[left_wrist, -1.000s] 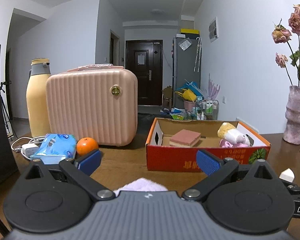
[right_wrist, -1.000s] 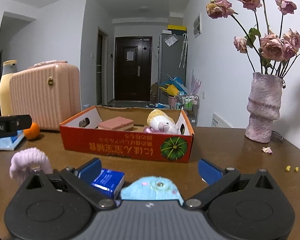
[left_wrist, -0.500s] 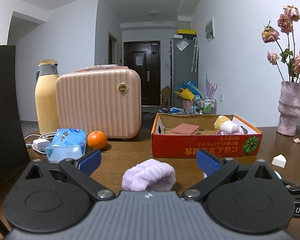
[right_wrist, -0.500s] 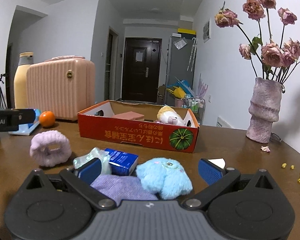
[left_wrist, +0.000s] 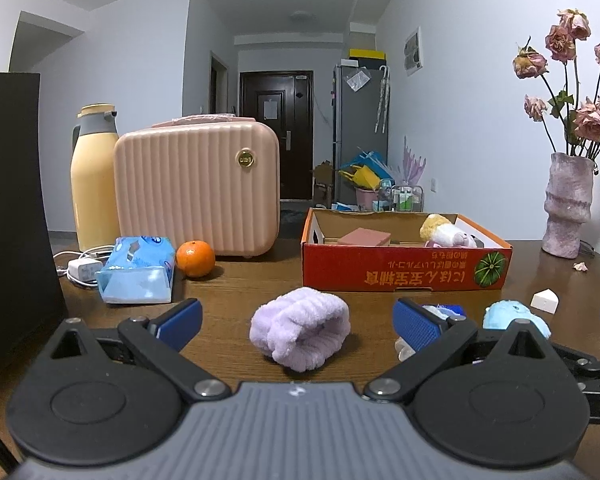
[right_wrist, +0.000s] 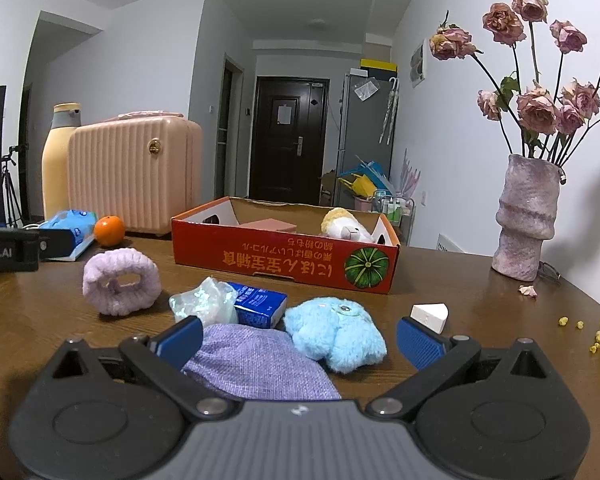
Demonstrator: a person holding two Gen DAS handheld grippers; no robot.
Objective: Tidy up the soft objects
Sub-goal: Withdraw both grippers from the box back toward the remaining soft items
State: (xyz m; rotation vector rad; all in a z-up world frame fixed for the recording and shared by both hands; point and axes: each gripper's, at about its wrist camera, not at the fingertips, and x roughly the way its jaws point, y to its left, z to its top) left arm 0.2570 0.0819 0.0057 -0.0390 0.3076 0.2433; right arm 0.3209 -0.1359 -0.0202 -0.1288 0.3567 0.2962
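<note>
Both views evenly lit, indoor, soft cool light from overhead; a ceiling lamp shows unlit-looking, no hard source visible. White walls bright, no blown highlights. Hallway and door dim and dark. Soft shadows only: faint one under the headband, a blurred flower shadow on the wall right of the vase. Mild sheen on the table, no real glare. Strong fisheye: walls and ceiling bow, black vignette in the corners. Mid-distance sharp; gripper bodies at the bottom edge slightly soft. Black panel at left is underexposed, no detail. No motion blur.
</note>
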